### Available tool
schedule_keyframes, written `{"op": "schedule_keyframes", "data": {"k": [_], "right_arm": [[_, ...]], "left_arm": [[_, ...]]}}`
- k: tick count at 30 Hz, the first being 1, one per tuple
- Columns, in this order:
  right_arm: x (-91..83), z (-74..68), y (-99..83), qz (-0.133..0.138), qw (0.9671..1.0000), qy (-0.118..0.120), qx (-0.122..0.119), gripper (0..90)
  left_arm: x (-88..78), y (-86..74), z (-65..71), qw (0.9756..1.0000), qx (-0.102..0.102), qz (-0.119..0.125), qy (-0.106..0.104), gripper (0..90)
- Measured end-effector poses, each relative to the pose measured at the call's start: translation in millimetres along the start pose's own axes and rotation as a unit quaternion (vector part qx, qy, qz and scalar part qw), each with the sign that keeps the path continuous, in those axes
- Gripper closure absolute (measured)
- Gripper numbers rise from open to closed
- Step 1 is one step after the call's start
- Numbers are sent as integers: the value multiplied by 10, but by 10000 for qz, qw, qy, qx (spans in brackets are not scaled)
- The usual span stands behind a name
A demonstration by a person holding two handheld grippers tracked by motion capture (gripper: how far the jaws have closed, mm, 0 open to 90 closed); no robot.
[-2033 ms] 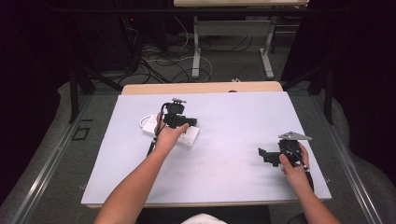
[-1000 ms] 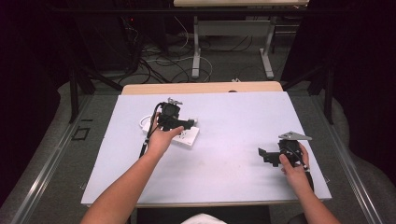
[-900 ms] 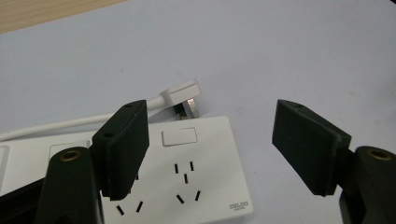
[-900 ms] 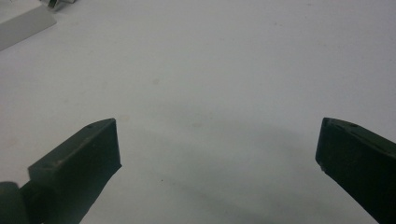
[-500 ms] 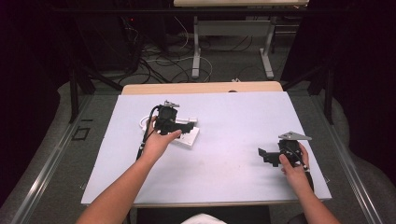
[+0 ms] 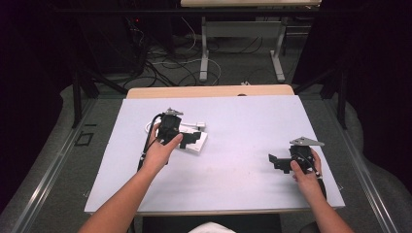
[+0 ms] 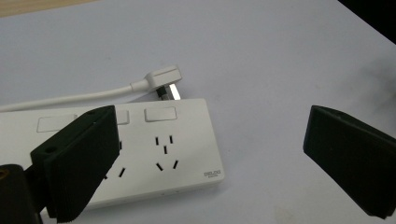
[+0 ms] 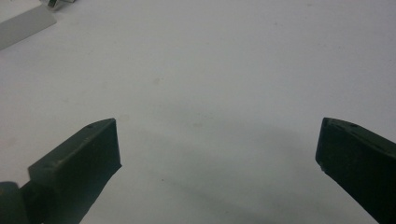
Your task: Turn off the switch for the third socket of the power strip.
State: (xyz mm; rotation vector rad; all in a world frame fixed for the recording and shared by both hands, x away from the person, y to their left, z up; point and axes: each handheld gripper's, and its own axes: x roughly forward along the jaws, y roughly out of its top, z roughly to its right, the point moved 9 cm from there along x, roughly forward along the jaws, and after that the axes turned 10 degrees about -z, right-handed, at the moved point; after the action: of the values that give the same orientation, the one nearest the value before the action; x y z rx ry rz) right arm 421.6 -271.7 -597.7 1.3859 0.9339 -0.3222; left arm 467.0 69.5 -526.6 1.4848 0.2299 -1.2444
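the left gripper (image 7: 205,163), jaws just spreading wide with nothing between, hovers over the white power strip (image 7: 154,149).

The left gripper (image 6: 187,138) has drawn back toward the table's left side, and its jaws have just been opening. The flat white plastic power strip (image 7: 154,154), earlier under the jaws, now lies unclamped beneath them.
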Motion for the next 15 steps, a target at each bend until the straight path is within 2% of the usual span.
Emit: {"op": "schedule_keyframes", "data": {"k": [2,8,11,14,15], "right_arm": [[2,-1,0,-1,10000,1,-10,0],[5,-3,-1,-5,10000,-5,-24,0],[5,-5,0,-2,10000,-8,-28,0],[3,-5,1,0,10000,-11,-27,0],[2,-4,1,-2,10000,-13,-26,0]], "left_arm": [[-26,-14,-21,9999,-122,31,-2,37],[-130,-77,-98,9998,-159,61,-34,37],[-194,-111,-136,9996,-261,84,-50,37],[-253,-145,-184,9995,-267,149,-30,37],[-281,-169,-201,9997,-221,94,-35,37]]}}
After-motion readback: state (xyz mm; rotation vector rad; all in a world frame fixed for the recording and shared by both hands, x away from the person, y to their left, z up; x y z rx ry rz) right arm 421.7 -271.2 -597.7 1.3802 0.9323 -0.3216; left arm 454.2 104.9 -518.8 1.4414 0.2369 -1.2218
